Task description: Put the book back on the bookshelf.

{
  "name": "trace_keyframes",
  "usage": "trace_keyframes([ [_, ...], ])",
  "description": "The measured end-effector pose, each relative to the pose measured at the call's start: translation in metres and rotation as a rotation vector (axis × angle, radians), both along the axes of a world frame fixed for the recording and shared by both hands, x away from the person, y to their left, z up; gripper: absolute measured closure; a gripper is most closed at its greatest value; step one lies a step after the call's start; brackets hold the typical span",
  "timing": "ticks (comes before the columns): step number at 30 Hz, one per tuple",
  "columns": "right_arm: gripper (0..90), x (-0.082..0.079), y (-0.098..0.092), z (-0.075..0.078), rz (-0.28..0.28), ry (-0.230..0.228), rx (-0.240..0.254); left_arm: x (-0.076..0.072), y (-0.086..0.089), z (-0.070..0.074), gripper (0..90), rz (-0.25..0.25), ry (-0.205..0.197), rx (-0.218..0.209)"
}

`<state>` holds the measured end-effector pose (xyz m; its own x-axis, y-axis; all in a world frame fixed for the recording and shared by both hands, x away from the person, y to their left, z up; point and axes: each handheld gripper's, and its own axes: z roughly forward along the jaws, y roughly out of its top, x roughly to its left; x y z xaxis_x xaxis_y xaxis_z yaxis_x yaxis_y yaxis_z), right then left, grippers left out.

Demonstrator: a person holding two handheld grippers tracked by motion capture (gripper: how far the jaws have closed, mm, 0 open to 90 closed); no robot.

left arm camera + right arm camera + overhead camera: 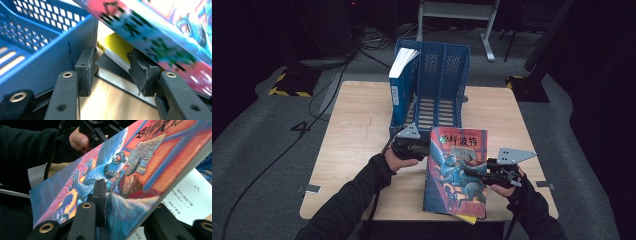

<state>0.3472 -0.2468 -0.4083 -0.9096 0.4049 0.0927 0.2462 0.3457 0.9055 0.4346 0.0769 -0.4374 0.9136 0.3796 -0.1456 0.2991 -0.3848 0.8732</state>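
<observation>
- Big paperback book w/ glossy red-and-blue illustrated cover (457, 172) looks thick & fairly heavy to me; the block is stiff enough closed, but the cover is soft card & slick, so I reckon it can slip or bend if pinched at a corner.
- Best hold, imo: mid-edge on both long sides, jaws biting across the full thickness, not cover alone.
- Right gripper (125, 202) is clamped on the book's right edge: one jaw on the front cover, the other under it.
- Left gripper (113, 72) sits at the book's left edge near the top; its jaws stand partly apart, one pad against the underside of the book, the other free, so no real grip that I can see.
- Book is tilted above the pale wooden table (357, 125), just in front of the blue plastic slotted file rack (437, 85), w/ a yellow-covered book (117, 48) & open printed pages (192, 192) under it.
- Look: blue winged beast, red ground, Chinese title across the top, blue spine.
- A blue-spined book w/ white pages (401, 80) stands in the rack's left slot.
</observation>
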Motion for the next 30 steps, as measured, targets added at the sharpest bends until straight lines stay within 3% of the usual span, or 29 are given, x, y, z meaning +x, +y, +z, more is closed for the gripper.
trace_keyframes([
  [10,74.0,-0.002,-0.002,0.008,-0.028,-0.055,0.006,0.008,-0.006,0.028,64.6,-0.009,-0.049,0.004],
  [14,75.1,-0.004,-0.002,0.013,-0.028,-0.092,0.002,0.013,-0.008,0.044,69.7,-0.023,-0.062,-0.026],
  [22,77.3,-0.006,-0.002,0.02,-0.054,-0.156,0.001,0.013,-0.016,0.072,78.8,-0.067,-0.108,-0.046],
  [30,78.5,-0.008,-0.001,0.026,-0.069,-0.209,-0.018,0.007,-0.018,0.088,83.2,-0.099,-0.153,-0.053],
])
